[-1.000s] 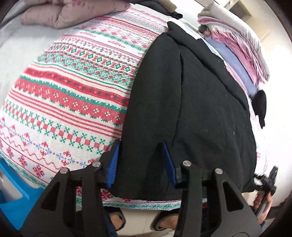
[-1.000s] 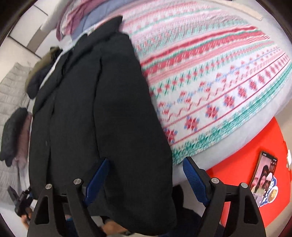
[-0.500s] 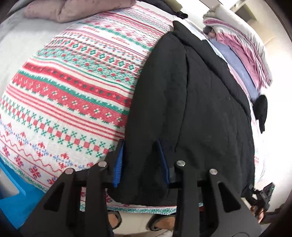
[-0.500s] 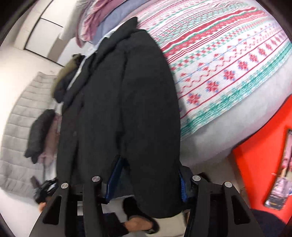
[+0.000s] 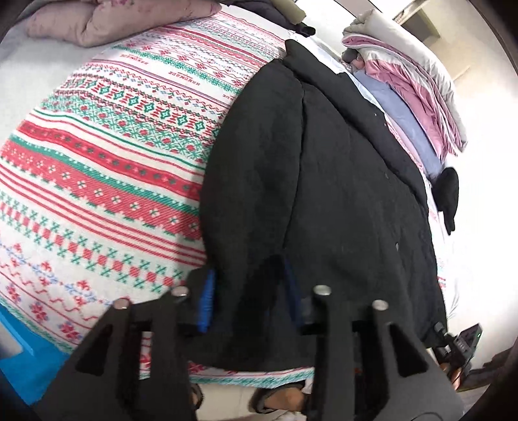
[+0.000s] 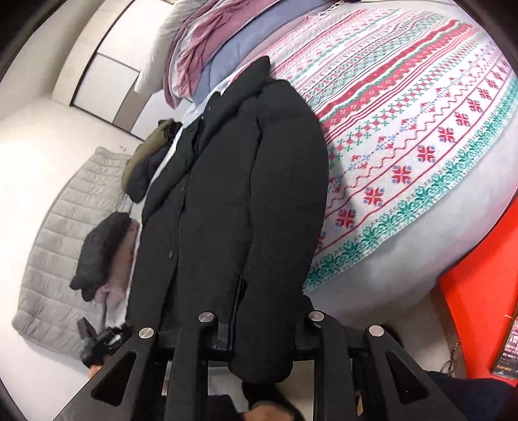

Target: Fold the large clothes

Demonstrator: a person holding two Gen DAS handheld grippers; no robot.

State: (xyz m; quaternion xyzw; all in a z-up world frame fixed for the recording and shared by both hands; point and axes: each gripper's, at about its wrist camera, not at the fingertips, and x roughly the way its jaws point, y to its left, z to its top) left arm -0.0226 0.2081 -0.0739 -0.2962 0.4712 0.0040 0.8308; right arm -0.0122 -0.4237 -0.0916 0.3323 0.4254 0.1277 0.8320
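Left wrist view: a black coat [image 5: 340,200] lies lengthwise on the bed, over a blanket [image 5: 106,168] patterned in red, green and white. Its hem reaches the near edge of the bed, its collar points to the far end. The left gripper [image 5: 247,299] is at the coat's near left corner; its blue-padded fingers [image 5: 207,301] are drawn in around a fold of the hem, and black cloth fills the gap between them. At the far left corner of the bed sits a pink quilt [image 5: 106,22]. Along the far right edge there is a pile of bedding [image 5: 417,94], pink, lilac and grey. A small black garment [image 5: 448,197] lies at the right edge, just beside the coat. The right gripper [image 5: 459,348] shows at the lower right, near the coat's other corner.

Right wrist view: the coat [image 6: 226,200] runs up the middle, buttons along its front, with the blanket [image 6: 414,129] to its right. The right gripper [image 6: 262,327] is at the near edge of the bed with a coat sleeve hanging between its fingers; the fingers are narrowed on it, though the pads are mostly hidden by cloth. Left of the coat lie a dark and olive garment [image 6: 149,162] and a black garment [image 6: 100,246] on a grey quilted pad [image 6: 51,259]. The bedding pile [image 6: 207,48] is at the far end. A red surface [image 6: 482,291] stands beyond the bed's right edge. The left gripper [image 6: 103,340] shows at the lower left.
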